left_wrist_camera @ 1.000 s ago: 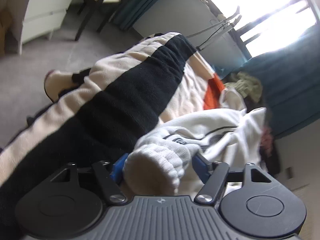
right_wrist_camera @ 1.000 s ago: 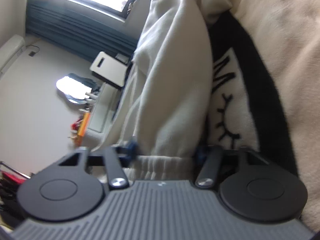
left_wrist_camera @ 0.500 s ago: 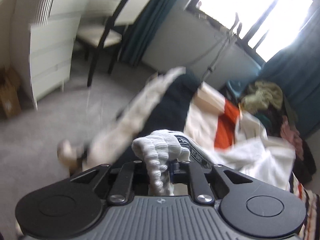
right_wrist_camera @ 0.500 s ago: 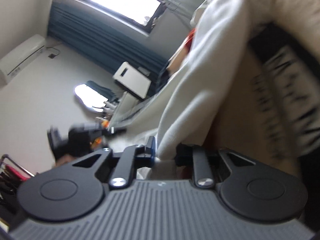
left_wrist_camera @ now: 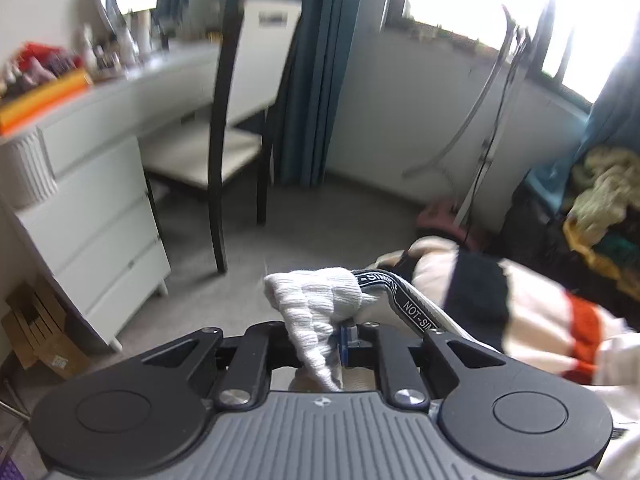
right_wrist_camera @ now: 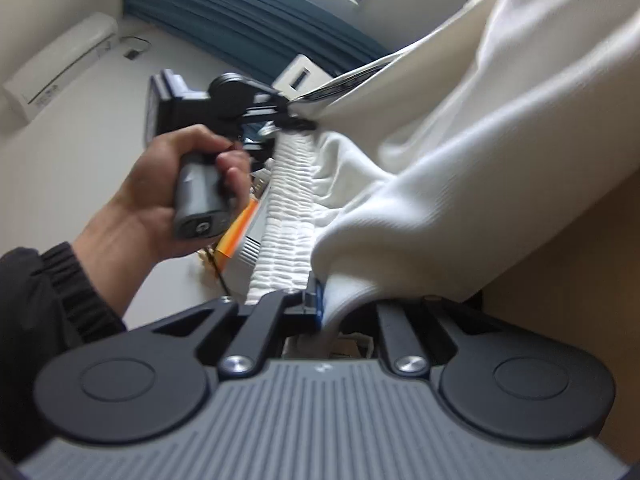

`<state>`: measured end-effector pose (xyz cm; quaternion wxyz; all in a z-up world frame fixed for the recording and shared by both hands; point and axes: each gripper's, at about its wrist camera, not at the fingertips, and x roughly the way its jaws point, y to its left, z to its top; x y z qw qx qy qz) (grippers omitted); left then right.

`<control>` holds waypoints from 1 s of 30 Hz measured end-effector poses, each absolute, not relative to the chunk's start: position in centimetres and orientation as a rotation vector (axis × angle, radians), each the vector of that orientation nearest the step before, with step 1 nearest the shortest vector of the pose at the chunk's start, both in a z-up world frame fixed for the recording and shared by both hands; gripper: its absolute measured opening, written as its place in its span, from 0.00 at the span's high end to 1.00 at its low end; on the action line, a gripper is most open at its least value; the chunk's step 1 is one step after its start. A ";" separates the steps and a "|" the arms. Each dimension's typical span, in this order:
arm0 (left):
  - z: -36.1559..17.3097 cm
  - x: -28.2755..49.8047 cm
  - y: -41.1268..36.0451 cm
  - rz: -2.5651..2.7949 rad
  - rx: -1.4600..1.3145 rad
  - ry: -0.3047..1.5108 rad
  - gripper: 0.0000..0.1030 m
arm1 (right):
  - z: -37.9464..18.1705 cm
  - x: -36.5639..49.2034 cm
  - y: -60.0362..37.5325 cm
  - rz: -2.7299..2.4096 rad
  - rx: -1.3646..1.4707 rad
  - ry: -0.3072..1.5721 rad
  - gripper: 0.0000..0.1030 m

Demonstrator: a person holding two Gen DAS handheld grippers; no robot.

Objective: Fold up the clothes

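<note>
White sweatpants (right_wrist_camera: pixel 460 168) | hang stretched between both grippers above the striped blanket (left_wrist_camera: pixel 520 312) | left gripper (left_wrist_camera: pixel 340 336), right gripper (right_wrist_camera: pixel 320 304) each clamp the ribbed waistband (right_wrist_camera: pixel 284 216) | soft, limp, light; best held at waistband corners

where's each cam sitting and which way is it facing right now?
Left wrist: on the left hand-held gripper, facing past its pinched white ribbed hem toward the chair, dresser and window; no body shows.
Right wrist: on the right hand-held gripper, facing along the white garment toward the wall; the person's left hand and dark sleeve show, gripping the left hand-held gripper.
Shared: the same white garment, its ribbed hem clamped by both hand-held grippers, and the chair.
</note>
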<state>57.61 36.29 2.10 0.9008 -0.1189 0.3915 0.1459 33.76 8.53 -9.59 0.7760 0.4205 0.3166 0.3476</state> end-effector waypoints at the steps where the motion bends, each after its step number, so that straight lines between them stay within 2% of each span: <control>1: 0.8 58.9 36.5 0.303 -0.252 0.832 0.85 | -10.2 34.6 8.6 0.749 0.922 0.699 0.90; 6: -3.7 61.4 37.3 0.285 -0.254 0.910 0.84 | -11.1 36.8 9.2 0.752 0.957 0.757 0.90; 10: -3.1 59.9 37.0 0.288 -0.243 0.898 0.80 | -10.2 36.9 10.0 0.765 0.930 0.802 0.88; 12: -2.1 58.5 36.7 0.301 -0.223 0.892 0.70 | -9.4 36.5 10.3 0.777 0.890 0.814 0.87; 14: -0.5 56.4 36.1 0.300 -0.226 0.876 0.48 | -8.1 35.4 10.4 0.780 0.820 0.830 0.84; 18: 2.7 52.1 34.9 0.292 -0.242 0.842 0.28 | -5.2 32.8 10.3 0.760 0.667 0.850 0.77; 19: 3.8 50.6 34.2 0.282 -0.235 0.822 0.23 | -4.5 31.9 10.0 0.755 0.644 0.844 0.68; 20: 5.0 49.0 33.4 0.269 -0.224 0.797 0.20 | -4.0 30.8 9.5 0.766 0.627 0.835 0.54; 21: 6.2 47.4 32.4 0.255 -0.205 0.778 0.20 | -3.6 29.7 9.0 0.777 0.610 0.825 0.18; 22: 7.3 45.9 31.5 0.243 -0.185 0.762 0.20 | -3.0 28.6 8.6 0.780 0.598 0.804 0.06; 30: 13.8 31.8 22.5 0.143 -0.136 0.636 0.17 | 3.3 19.1 1.2 0.629 0.445 0.591 0.08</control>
